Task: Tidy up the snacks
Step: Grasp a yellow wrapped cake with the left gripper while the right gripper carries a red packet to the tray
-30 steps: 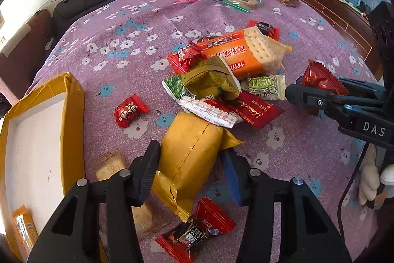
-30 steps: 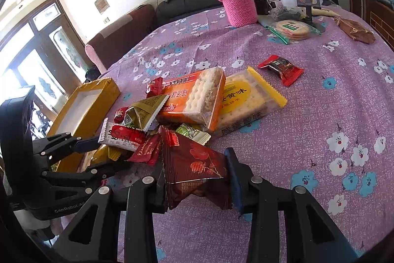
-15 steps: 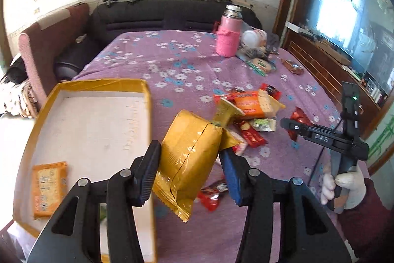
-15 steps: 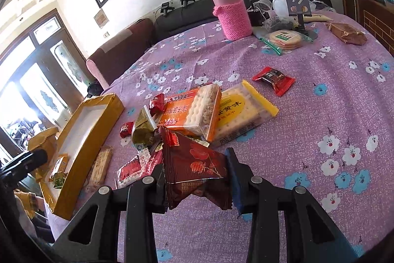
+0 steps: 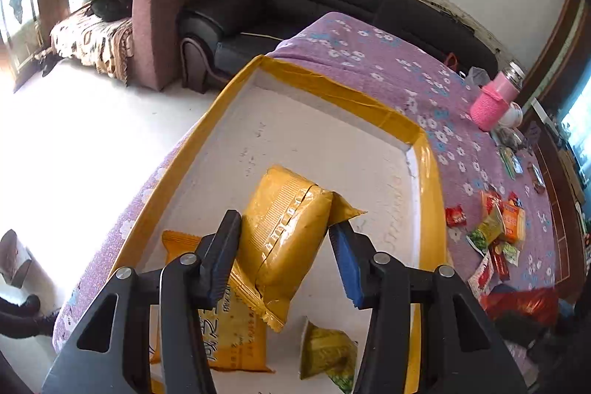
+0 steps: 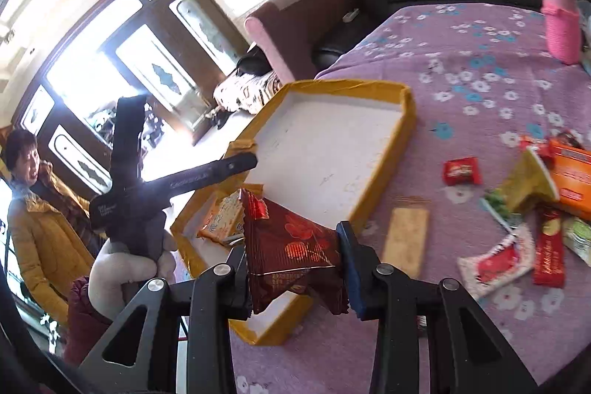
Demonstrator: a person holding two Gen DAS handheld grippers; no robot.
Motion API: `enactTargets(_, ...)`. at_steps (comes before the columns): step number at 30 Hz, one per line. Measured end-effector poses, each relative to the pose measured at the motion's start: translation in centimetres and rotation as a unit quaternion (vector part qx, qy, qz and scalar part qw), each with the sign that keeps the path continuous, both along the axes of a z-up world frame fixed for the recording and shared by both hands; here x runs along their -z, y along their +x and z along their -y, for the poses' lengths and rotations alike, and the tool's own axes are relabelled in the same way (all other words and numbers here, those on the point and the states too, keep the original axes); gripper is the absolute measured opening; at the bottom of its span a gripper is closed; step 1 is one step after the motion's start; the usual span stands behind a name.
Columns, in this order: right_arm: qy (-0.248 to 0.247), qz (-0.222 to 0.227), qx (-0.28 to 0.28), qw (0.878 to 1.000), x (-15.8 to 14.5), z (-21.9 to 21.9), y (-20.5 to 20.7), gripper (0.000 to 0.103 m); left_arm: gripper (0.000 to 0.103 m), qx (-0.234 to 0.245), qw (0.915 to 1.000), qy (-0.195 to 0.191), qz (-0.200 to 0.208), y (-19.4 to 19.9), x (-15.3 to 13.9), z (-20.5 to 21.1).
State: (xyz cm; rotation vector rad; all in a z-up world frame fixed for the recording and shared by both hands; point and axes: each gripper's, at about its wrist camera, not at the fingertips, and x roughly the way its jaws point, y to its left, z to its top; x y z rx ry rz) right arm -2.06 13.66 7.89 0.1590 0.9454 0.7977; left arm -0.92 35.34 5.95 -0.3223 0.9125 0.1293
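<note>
Only the right wrist view shows a person in a yellow coat (image 6: 44, 228) standing well beyond the tray (image 6: 384, 168), and the gloved hand (image 6: 122, 268) carrying the left gripper (image 6: 236, 161) over the tray's near end. Only the left wrist view shows what lies in that end of the tray (image 5: 430, 194): two packets, an orange one (image 5: 229, 327) and a green one (image 5: 325, 353). In that view the left gripper (image 5: 284, 246) has its fingers at a moderate width, clamped on a gold packet (image 5: 284, 228) hanging above the tray floor. The right gripper (image 6: 291, 264) pinches a dark red packet (image 6: 291, 246) with its fingers narrower, just off the tray's near corner. On the purple cloth (image 6: 480, 69) beside the tray lies one bare cracker (image 6: 404, 239); farther from the tray sits a loose pile of wrapped snacks (image 6: 535, 209), too overlapped to count. One pink flask (image 6: 561, 21) stands well beyond the tray.
</note>
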Motion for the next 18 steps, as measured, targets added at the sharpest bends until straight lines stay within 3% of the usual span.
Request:
enactTargets(5, -0.057, -0.001, -0.023, 0.998, 2.6, -7.0, 0.6, 0.04, 0.051, -0.012, 0.9988, -0.046, 0.011, -0.1, 0.6, -2.3)
enactTargets(9, -0.074, 0.001, -0.025, 0.997, 3.9, -8.6, 0.4, 0.043, 0.052, -0.008, 0.998, -0.056, 0.03, -1.9, -0.6, -2.5)
enactTargets(14, -0.038, 0.025, -0.004, 0.999, 1.8, -5.2, -0.9, 0.051, 0.054, -0.013, 0.9955, -0.04, 0.084, -6.2, -3.7, -1.2)
enactTargets(18, -0.057, 0.121, 0.042, 0.99, -0.7, 0.0, -3.8, 0.067, 0.068, 0.009, 0.9893, -0.032, 0.142, -10.0, -6.2, 2.6)
